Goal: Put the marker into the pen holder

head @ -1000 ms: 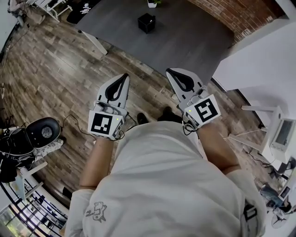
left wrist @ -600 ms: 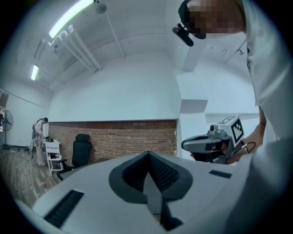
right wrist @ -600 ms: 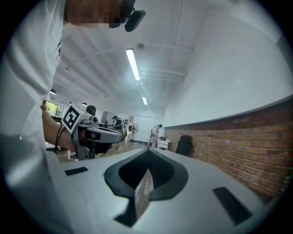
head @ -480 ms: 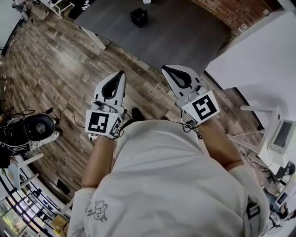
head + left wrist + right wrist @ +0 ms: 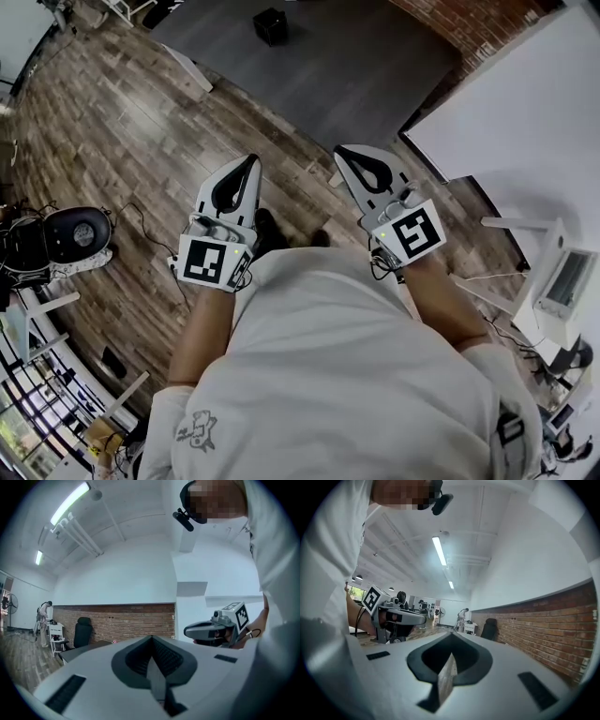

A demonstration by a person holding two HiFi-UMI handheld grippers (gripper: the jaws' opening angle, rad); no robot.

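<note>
**Tongs.** The left tongs point(image 5: 250, 163) are pressed together with nothing between them. The right tongs point(image 5: 344, 152) are also pressed together and carry nothing. The two sit side by side, apart, pointing level. Both are over the wood floor point(image 5: 122, 141), just short of the near edge of the grey table point(image 5: 375, 75), with their tips toward the table.

**Marker.** The marker cannot be made out in any view, and neither pair of tongs holds it.

**Holder.** A black box point(image 5: 270, 25) stands on the far part of the table, well apart from both tongs. It lies beyond the left tongs and nearer the table's left edge than its right. It is small, dark and square in outline. It is too small to tell whether its top is open or what it contains.
</note>
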